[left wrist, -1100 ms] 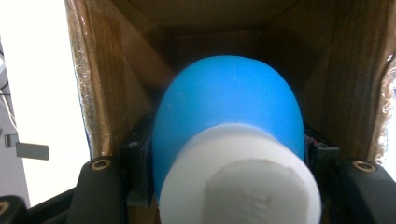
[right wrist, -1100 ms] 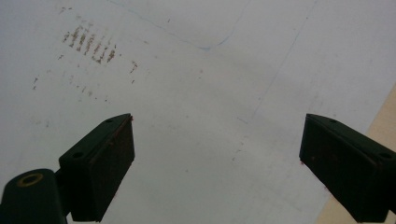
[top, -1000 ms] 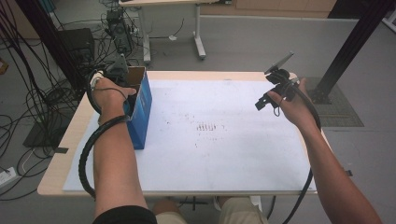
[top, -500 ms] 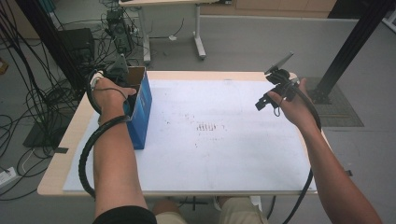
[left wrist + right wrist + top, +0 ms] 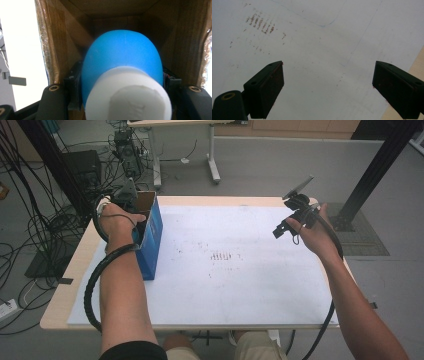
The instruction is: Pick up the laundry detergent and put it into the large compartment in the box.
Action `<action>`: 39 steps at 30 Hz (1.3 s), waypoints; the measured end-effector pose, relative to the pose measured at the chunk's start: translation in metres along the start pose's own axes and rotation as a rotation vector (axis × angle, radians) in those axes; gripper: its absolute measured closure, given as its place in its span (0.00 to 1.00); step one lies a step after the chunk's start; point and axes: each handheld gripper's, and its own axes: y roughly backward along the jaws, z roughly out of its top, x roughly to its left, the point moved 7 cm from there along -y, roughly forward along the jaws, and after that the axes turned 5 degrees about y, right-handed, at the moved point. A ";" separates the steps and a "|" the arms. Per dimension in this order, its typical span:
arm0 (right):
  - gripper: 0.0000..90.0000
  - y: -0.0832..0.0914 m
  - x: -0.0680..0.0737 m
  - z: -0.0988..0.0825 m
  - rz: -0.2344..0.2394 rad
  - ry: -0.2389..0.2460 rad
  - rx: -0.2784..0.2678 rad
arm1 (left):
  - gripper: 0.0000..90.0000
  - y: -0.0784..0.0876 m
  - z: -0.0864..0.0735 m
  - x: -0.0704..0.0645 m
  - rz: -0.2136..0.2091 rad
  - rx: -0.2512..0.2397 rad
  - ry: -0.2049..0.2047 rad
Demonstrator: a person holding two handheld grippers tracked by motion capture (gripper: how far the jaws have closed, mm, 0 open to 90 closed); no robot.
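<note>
Left hand-held gripper (image 5: 131, 195) sits inside the open top of the blue box (image 5: 150, 237), at the bench's (image 5: 240, 310) far-left corner near the edge. The left gripper view shows it clamped on a blue ball with a white cap (image 5: 122, 75), brown cardboard walls tight on both sides and little room around it. The high view hides the ball behind the hand. Right hand-held gripper (image 5: 290, 222) hovers near the far-right edge, jaws wide apart, nothing between them. Its own view shows bare white sheet (image 5: 324, 62) with brown smudges (image 5: 260, 23); wide open room mid-bench.
</note>
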 end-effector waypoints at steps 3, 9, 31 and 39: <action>0.12 0.001 0.000 0.000 0.001 0.001 -0.003 | 0.41 0.000 0.000 0.000 0.000 0.000 0.000; 0.12 0.001 -0.001 0.000 -0.001 -0.001 -0.002 | 0.41 0.000 0.000 -0.001 0.002 0.002 0.000; 0.12 0.003 -0.001 -0.001 -0.004 -0.003 -0.003 | 0.41 0.000 0.000 -0.001 0.003 0.000 -0.001; 0.12 0.002 -0.002 -0.002 -0.002 -0.007 -0.002 | 0.41 0.000 0.000 -0.002 0.005 0.001 -0.003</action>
